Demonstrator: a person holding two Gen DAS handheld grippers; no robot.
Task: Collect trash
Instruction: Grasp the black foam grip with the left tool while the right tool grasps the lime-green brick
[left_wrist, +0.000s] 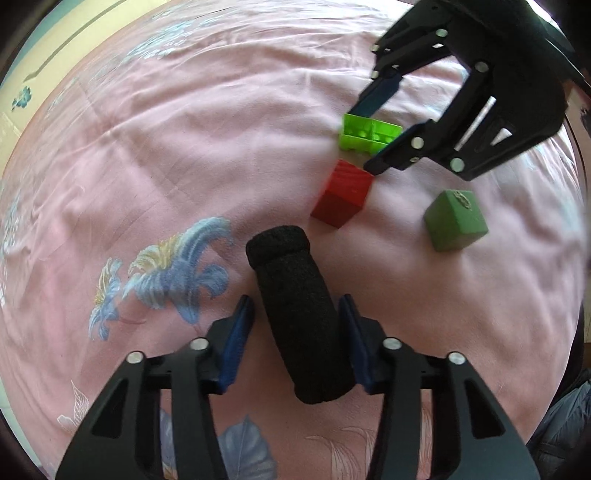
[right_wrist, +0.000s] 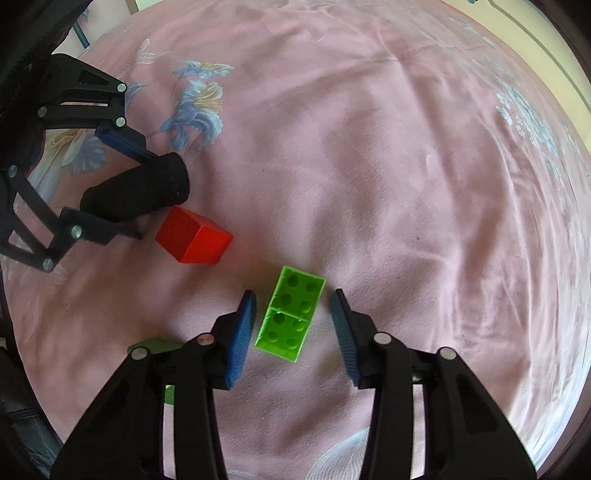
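A: Left cam?
B: Left gripper (left_wrist: 295, 328) pinching black foam roll (left_wrist: 295, 314) over pink sheet (left_wrist: 184, 166). Red cube (left_wrist: 343, 192), dark green cube (left_wrist: 454, 221) ahead.
A: Right cam?
B: Right gripper (right_wrist: 291, 325) spread wide, bright green brick (right_wrist: 290, 314) lying btw its pads, not touching.

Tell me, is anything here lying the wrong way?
Yes. The lime brick lies upside down on the sheet, its hollow underside with round holes facing up. The red block sits tipped, one corner up. Nothing looks broken or spilled.
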